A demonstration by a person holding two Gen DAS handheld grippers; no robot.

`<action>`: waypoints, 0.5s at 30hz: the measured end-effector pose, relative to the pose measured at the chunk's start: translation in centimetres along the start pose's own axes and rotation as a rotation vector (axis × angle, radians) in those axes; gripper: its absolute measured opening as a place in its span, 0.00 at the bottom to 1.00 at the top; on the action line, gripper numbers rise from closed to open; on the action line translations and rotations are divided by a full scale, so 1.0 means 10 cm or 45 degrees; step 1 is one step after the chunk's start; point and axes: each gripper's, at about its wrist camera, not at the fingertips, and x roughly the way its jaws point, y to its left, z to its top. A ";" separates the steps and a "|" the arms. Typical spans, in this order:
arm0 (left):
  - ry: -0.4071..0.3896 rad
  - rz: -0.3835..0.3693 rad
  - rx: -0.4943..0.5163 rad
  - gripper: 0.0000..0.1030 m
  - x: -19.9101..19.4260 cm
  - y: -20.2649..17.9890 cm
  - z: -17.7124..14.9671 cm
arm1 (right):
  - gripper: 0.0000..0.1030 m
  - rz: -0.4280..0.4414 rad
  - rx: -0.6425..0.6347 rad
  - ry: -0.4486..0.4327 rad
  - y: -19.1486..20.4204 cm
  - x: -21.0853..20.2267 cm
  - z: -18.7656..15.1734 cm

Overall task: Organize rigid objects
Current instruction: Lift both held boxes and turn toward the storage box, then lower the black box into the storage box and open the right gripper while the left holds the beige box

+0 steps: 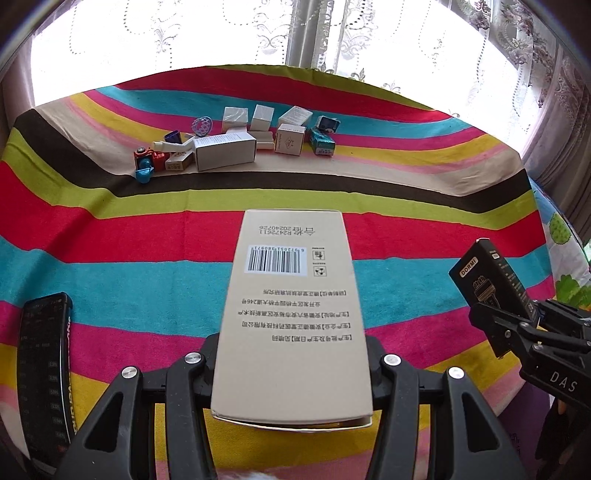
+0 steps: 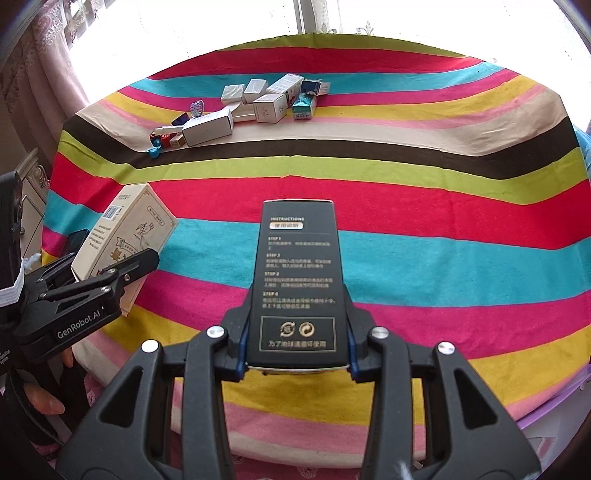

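My left gripper [image 1: 291,363] is shut on a beige cardboard box [image 1: 291,295] with a barcode, held above the striped table near its front edge. The same box [image 2: 125,232] shows at the left of the right wrist view. My right gripper [image 2: 297,356] is shut on a black box [image 2: 297,273] with white instruction text; it shows at the right of the left wrist view [image 1: 491,280]. A cluster of small boxes [image 1: 258,136] and toys [image 1: 147,162] lies at the far side of the table; it also shows in the right wrist view [image 2: 251,107].
A table with a striped cloth [image 1: 406,229] fills both views. A black phone [image 1: 42,365] lies at the front left edge. Lace curtains [image 1: 317,33] and a window are behind the table. A purple item [image 2: 554,410] is at the table's front right.
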 end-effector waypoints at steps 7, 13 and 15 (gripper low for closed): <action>-0.012 -0.037 0.110 0.51 -0.15 -0.29 -0.09 | 0.41 -0.025 0.034 -0.024 -0.17 -0.30 -0.12; -0.043 -0.092 0.233 0.51 -0.32 -0.63 -0.15 | 0.41 -0.076 0.082 -0.034 -0.41 -0.57 -0.27; -0.053 -0.114 0.278 0.51 -0.37 -0.77 -0.17 | 0.41 -0.095 0.097 -0.037 -0.49 -0.66 -0.32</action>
